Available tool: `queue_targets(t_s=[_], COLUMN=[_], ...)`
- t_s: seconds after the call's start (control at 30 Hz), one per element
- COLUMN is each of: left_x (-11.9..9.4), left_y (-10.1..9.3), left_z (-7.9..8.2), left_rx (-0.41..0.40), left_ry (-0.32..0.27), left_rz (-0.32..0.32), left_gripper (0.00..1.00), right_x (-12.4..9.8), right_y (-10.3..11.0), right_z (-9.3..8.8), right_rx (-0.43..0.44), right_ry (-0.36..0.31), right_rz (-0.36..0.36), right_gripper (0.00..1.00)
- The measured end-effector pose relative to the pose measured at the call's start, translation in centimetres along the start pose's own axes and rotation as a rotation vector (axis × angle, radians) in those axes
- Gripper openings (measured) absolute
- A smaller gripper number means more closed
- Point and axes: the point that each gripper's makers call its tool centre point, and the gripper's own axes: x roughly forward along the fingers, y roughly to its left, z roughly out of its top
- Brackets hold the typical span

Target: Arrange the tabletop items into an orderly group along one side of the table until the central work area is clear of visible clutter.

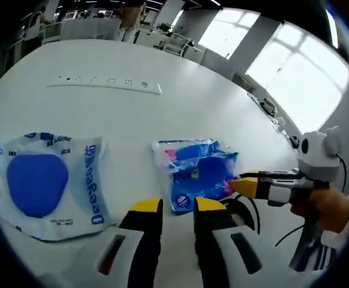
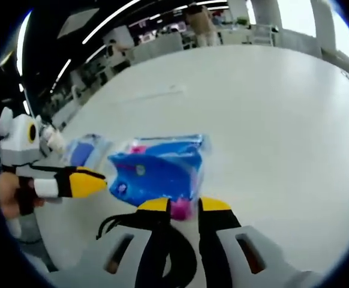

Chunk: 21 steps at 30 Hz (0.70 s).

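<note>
Currently blue tissue pack [image 1: 195, 173] sits mid-desk [image 1: 162, 114], at 12 o'clock just ahead of left claw [image 1: 177, 207], jaws parted, empty. Right claw [image 2: 185, 207] at pack's edge, jaws apart, nothing gripped, arguably nearer. White pouch [image 1: 45, 183] at 10 o'clock. Power strip [image 1: 105, 83] beyond.

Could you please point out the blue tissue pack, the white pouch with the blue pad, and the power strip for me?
blue tissue pack [image 1: 195, 174], left gripper view, middle of its blue wrapper.
white pouch [image 1: 45, 183], left gripper view, on the blue pad inside it.
power strip [image 1: 105, 83], left gripper view, middle of its white top face.
</note>
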Motion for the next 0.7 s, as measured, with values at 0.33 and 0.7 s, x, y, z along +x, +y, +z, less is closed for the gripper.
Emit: queue_targets(t_s=[0.33, 0.7], left_x=[-0.1, -2.2], left_y=[1.0, 1.1], left_z=[0.2, 1.7], left_rx=[0.014, 0.047], left_ry=[0.005, -0.073], left_rz=[0.044, 0.083], left_gripper=[0.00, 0.00], right_x=[0.3, -0.2], right_y=[0.1, 2.0], right_z=[-0.1, 1.3], right_rx=[0.005, -0.005], right_ry=[0.007, -0.043], right_rz=[0.003, 0.043], right_gripper=[0.01, 0.00])
